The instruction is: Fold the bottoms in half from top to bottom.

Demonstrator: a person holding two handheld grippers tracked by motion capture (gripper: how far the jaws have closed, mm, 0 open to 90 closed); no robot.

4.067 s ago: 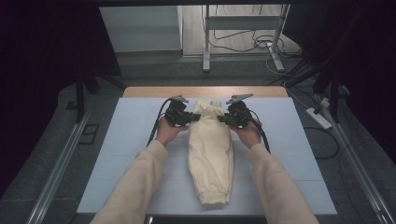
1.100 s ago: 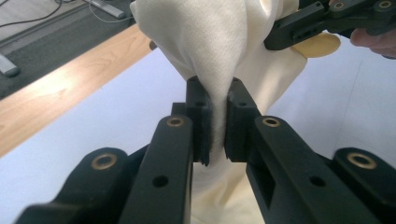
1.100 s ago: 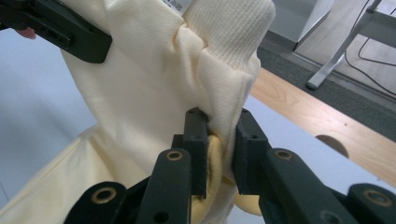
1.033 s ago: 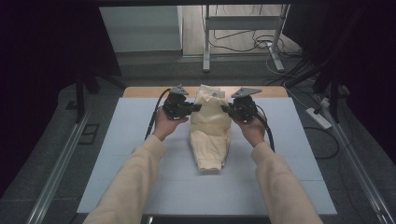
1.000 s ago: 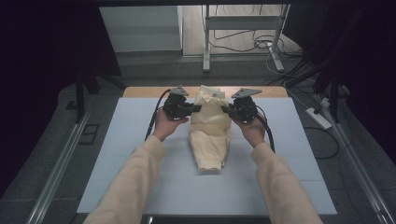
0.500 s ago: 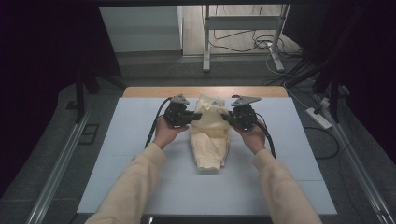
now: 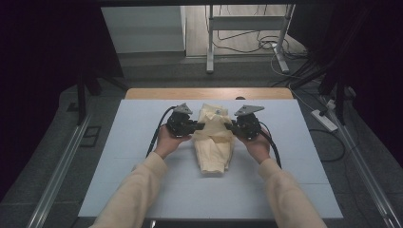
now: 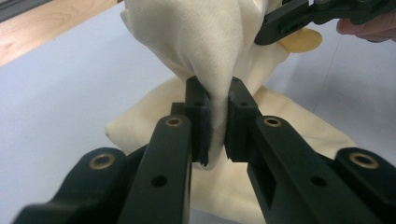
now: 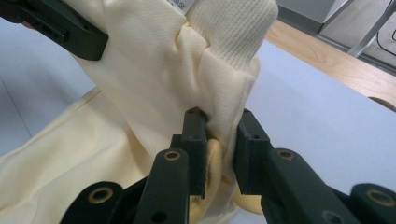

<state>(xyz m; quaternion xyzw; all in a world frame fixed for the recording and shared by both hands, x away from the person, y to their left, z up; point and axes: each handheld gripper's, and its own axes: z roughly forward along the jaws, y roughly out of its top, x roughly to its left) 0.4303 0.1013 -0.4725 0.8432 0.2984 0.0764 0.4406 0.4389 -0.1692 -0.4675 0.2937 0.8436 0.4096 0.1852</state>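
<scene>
— Why a grip on each side?
— To fold it evenly. The left gripper [image 7: 197, 127] and right gripper [image 7: 229, 126] each pinch an edge of the cream garment [image 7: 215, 147], its far end lifted, the rest lying mid-table [image 7: 142, 123].

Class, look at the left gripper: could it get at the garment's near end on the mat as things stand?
Probably not at once. The left gripper is shut on the garment's far part, as is the right gripper. The mat beside the near end looks free, so it could reach after letting go.
</scene>
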